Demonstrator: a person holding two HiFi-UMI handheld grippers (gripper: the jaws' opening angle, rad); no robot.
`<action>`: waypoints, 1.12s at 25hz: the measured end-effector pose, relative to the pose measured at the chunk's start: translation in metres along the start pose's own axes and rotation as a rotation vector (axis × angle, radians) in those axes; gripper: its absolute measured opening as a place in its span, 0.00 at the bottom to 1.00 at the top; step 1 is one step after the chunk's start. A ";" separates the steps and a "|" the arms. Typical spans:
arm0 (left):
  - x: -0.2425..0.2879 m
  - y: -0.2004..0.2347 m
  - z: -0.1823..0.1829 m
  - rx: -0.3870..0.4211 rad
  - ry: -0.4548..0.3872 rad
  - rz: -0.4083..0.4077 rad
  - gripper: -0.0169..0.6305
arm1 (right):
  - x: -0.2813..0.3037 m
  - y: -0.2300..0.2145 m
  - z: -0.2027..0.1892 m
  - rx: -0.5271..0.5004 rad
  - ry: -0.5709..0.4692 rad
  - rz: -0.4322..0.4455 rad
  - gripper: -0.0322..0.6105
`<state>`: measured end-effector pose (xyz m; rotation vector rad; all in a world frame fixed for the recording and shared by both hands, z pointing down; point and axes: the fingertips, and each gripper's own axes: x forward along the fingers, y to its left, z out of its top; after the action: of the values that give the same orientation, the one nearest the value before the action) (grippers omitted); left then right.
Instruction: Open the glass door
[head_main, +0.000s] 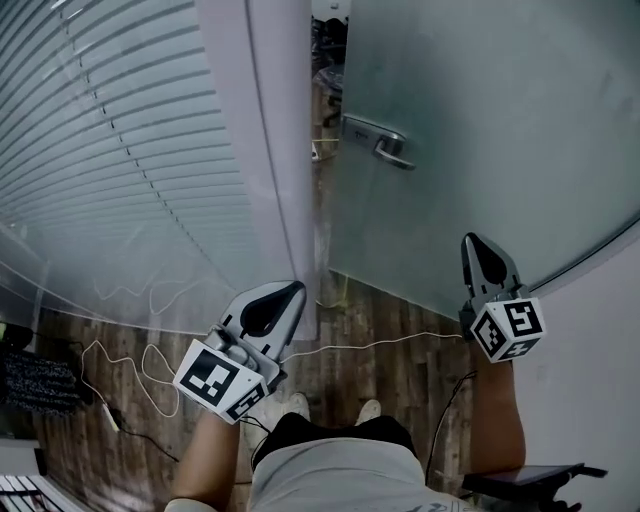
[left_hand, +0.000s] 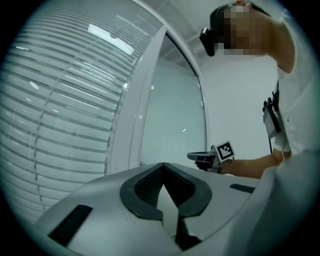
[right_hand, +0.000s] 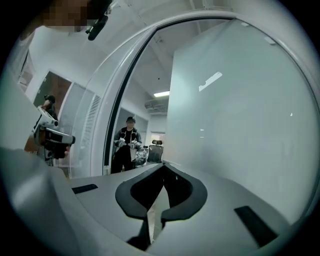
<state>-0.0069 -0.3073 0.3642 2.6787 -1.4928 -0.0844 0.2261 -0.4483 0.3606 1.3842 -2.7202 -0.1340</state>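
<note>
Head view: the frosted glass door (head_main: 480, 120) stands ajar beside the white door frame (head_main: 270, 150), its lever handle (head_main: 385, 145) near the gap. The right gripper (head_main: 476, 248) hangs before the glass, apart from the handle. The left gripper (head_main: 290, 295) is by the frame.

Left gripper view: fingers (left_hand: 142, 186) clenched, empty.

Right gripper view: fingers (right_hand: 132, 194) clenched on nothing, with the glass at right.

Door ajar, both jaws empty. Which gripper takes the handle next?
Right, probably. The right gripper points at the glass door, on the handle side of the gap; the left gripper faces the door frame. The right's shut jaws must open first.
</note>
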 end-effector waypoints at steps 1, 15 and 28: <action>-0.005 -0.006 0.002 0.007 -0.007 -0.023 0.03 | -0.018 0.006 0.003 0.004 -0.011 -0.020 0.05; -0.012 -0.018 0.017 0.018 -0.007 -0.220 0.03 | -0.114 0.067 0.036 0.002 -0.067 -0.169 0.05; -0.050 -0.074 0.026 0.013 -0.010 -0.190 0.02 | -0.222 0.100 0.039 -0.027 -0.045 -0.166 0.05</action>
<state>0.0274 -0.2270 0.3318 2.8272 -1.2411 -0.0994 0.2718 -0.2082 0.3253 1.6178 -2.6250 -0.2147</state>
